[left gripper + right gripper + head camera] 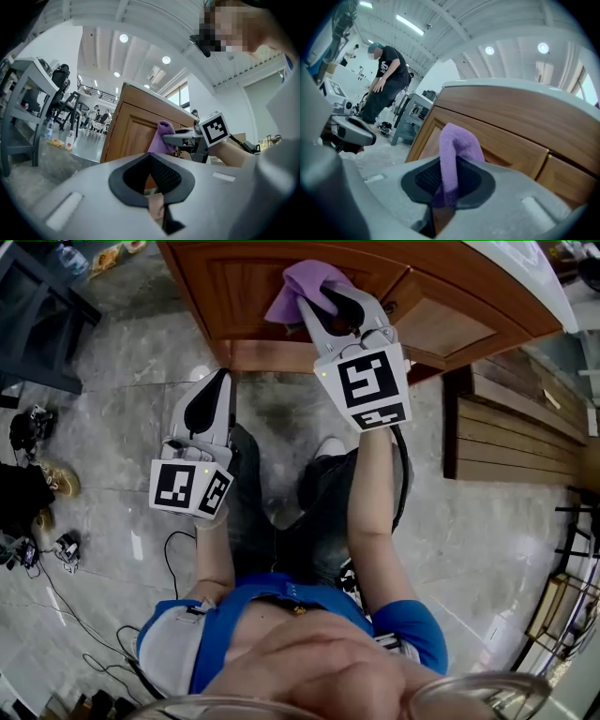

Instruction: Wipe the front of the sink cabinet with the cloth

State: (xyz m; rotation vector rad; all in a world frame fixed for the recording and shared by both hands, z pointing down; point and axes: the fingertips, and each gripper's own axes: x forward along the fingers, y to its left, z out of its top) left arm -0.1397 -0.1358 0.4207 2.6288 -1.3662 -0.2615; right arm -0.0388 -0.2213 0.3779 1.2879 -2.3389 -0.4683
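Our left tool [220, 381] hangs near, clenched and empty. Our right tool [328, 301] pinches the purple cloth [302, 285] close to the sink cabinet [234, 282]; we judge rubbing could tug it loose.

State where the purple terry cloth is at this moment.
In the head view the purple terry cloth sits top centre, clamped in the right gripper and held up in front of the brown wooden sink cabinet's door panel.

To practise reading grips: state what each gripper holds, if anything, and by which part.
The right gripper clamps the purple terry cloth by its bunched lower end; the left gripper is shut on nothing.
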